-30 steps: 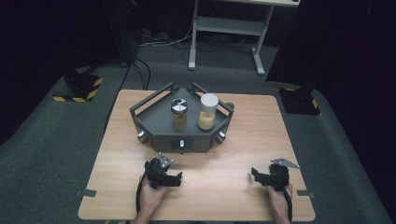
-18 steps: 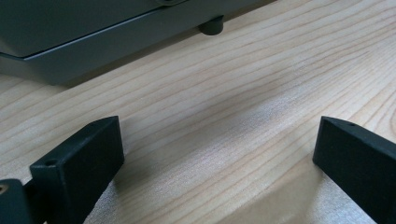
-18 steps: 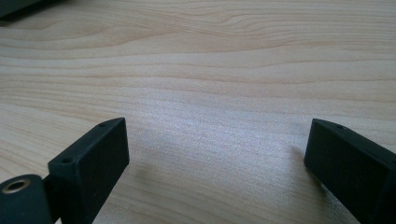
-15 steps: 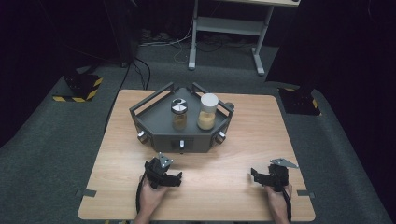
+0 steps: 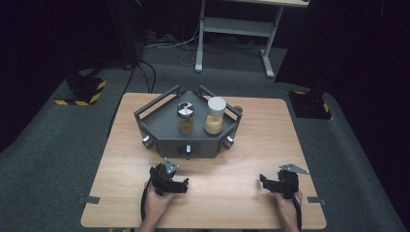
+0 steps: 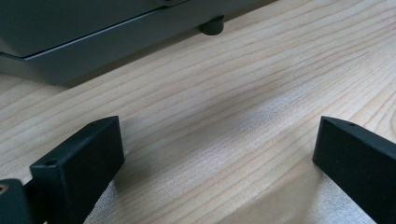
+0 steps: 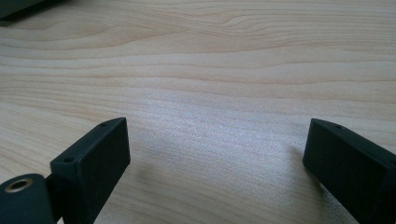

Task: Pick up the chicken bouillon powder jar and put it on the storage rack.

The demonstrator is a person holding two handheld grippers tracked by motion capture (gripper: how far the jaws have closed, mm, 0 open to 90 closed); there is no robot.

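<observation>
A dark grey angular tray (image 5: 159, 123) stands at the back middle of the wooden table (image 5: 251, 150). Inside it are two jars of yellowish contents: one with a silver metal lid (image 5: 185, 118) and one with a white lid (image 5: 214, 115). My left gripper (image 5: 180, 184) rests low on the table in front of the tray, open, nothing between its jaws. In the left gripper view the tray's base (image 6: 84, 51) lies just ahead. My right gripper (image 5: 264, 181) sits near the front right, open and empty, over bare wood (image 7: 210, 93).
Knobs (image 5: 188, 150) stud the tray's front face, and a small foot (image 6: 212, 25) holds it off the wood. Beyond the table stand a white metal frame (image 5: 232, 29), cables on grey carpet, and black-yellow striped blocks (image 5: 82, 92) at the left.
</observation>
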